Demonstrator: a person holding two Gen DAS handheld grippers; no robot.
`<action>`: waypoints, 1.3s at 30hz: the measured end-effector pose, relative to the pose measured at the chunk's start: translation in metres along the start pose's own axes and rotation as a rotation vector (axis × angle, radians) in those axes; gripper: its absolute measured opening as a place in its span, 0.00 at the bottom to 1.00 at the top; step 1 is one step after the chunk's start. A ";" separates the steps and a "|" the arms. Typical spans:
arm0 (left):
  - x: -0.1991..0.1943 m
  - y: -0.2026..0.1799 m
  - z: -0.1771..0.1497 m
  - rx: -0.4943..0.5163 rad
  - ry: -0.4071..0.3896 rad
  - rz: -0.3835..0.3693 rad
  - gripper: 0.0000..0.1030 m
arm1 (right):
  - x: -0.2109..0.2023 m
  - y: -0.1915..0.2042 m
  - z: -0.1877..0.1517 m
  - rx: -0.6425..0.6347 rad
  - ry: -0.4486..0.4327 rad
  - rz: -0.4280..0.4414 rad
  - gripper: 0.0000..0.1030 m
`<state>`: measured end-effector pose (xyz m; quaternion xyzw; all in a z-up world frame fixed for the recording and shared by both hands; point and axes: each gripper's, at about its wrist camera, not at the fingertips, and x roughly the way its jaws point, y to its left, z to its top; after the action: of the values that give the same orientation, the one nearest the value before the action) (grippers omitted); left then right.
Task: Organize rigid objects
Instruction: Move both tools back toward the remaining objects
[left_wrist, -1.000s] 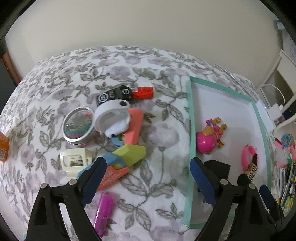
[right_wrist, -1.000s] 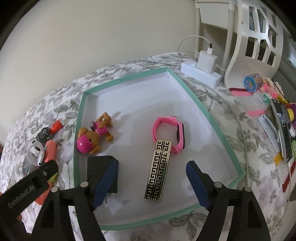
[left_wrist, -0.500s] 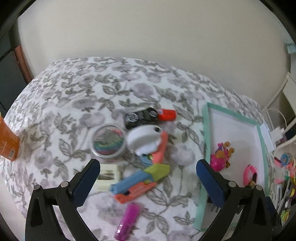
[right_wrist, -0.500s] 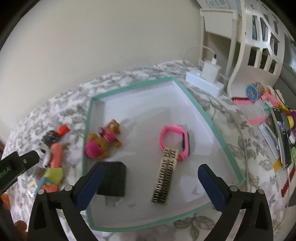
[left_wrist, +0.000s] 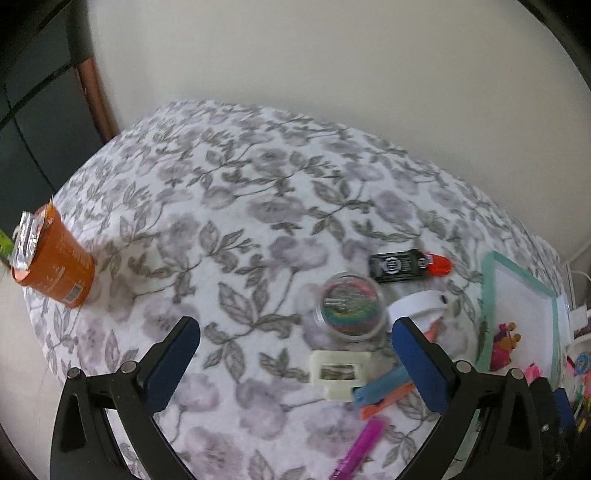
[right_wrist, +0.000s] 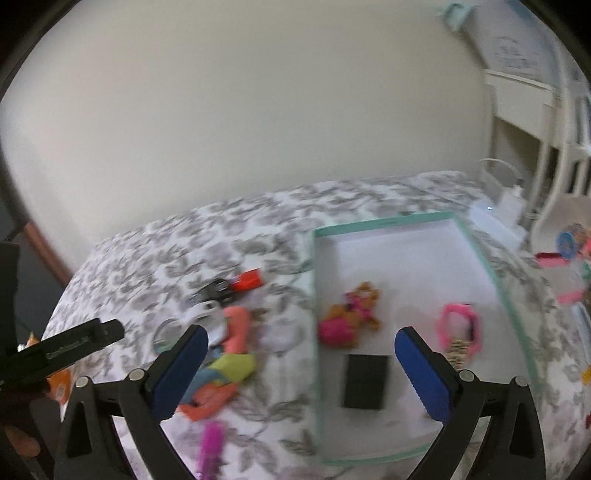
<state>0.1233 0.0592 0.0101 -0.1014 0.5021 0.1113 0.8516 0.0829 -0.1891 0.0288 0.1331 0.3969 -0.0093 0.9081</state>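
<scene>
A green-rimmed white tray (right_wrist: 491, 280) lies on the flowered cloth and holds a pink toy dog (right_wrist: 347, 317), a pink watch (right_wrist: 460, 325), a gold patterned band (right_wrist: 460, 350) and a black block (right_wrist: 365, 380). Left of the tray is a pile: a round tin (left_wrist: 349, 308), a black-and-red tube (left_wrist: 408, 264), a white ring piece (left_wrist: 419, 304), a cream frame (left_wrist: 340, 373), blue and orange pieces (left_wrist: 384, 391) and a magenta lighter (left_wrist: 360, 450). My left gripper (left_wrist: 295, 365) hangs open above bare cloth left of the pile. My right gripper (right_wrist: 301, 369) is open, empty, above the tray's left rim.
An orange carton (left_wrist: 51, 256) stands near the table's left edge. A white charger (right_wrist: 491, 214) and white chair (right_wrist: 565, 155) sit behind the tray. Colourful small items (right_wrist: 569, 247) crowd the right side. The left gripper's body (right_wrist: 62, 347) shows at the left of the right wrist view.
Both grippers opened wider and pulled up and back. The left view swung left, away from the tray toward bare cloth and the carton. The right view shifted left off the tray's middle.
</scene>
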 end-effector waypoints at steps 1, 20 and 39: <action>0.002 0.004 0.000 -0.006 0.008 -0.002 1.00 | 0.003 0.007 0.000 -0.020 0.014 0.013 1.00; 0.056 0.030 -0.023 -0.074 0.192 0.022 1.00 | 0.080 0.052 -0.059 -0.105 0.402 0.111 1.00; 0.064 0.027 -0.023 -0.087 0.228 -0.033 1.00 | 0.106 0.091 -0.103 -0.381 0.538 -0.003 0.92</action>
<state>0.1264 0.0837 -0.0582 -0.1587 0.5886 0.1066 0.7855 0.0926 -0.0659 -0.0930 -0.0421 0.6174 0.0993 0.7792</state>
